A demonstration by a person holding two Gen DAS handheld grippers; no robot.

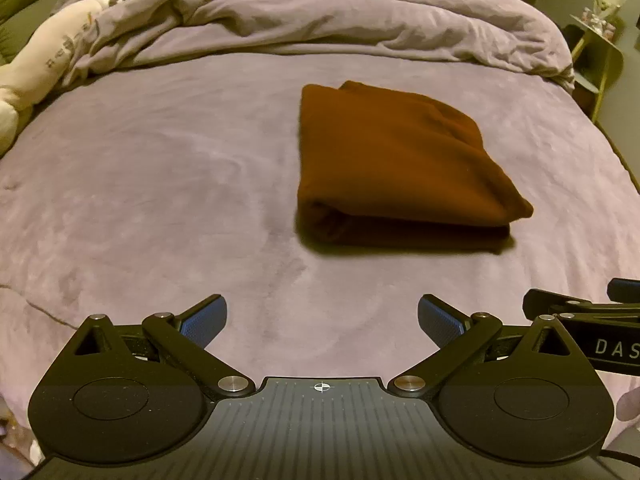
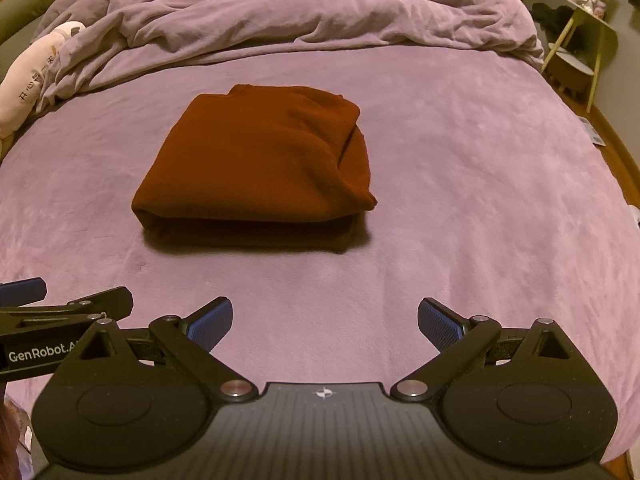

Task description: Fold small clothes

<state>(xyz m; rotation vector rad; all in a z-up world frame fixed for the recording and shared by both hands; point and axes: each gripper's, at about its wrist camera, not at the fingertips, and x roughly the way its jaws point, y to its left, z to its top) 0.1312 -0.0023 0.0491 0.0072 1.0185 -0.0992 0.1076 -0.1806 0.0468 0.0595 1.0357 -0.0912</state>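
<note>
Purple plush bedding covered the bed [image 2: 460, 184] across both views, with a rumpled duvet [image 2: 304, 8] of the same colour heaped along the top of each frame. At the upper left edge lay a pale pillow [image 1: 52, 60] bearing printed characters too small to read. At the upper right stood a small yellow-legged side table [image 2: 580, 52] with indistinct items on top. The task item, a rust-brown garment [image 2: 256, 164], lay folded into a thick, roughly rectangular bundle on the flat part of the bed; it sat left of centre in the right wrist view and right of centre in the left wrist view [image 1: 400, 160]. Its folded edge faced the cameras, and one corner stuck out at the lower right of the bundle. Nothing touched it. The left gripper [image 1: 322, 322] occupied the bottom of its own view, jaws spread wide with bare bedding between the blue pads, well short of the garment; its side also showed at the lower left edge of the right wrist view. The right gripper [image 2: 325, 323] was likewise at the bottom of its frame, jaws wide and holding nothing, apart from the garment; part of it showed at the lower right edge of the left wrist view. The two grippers were side by side, close together.
</note>
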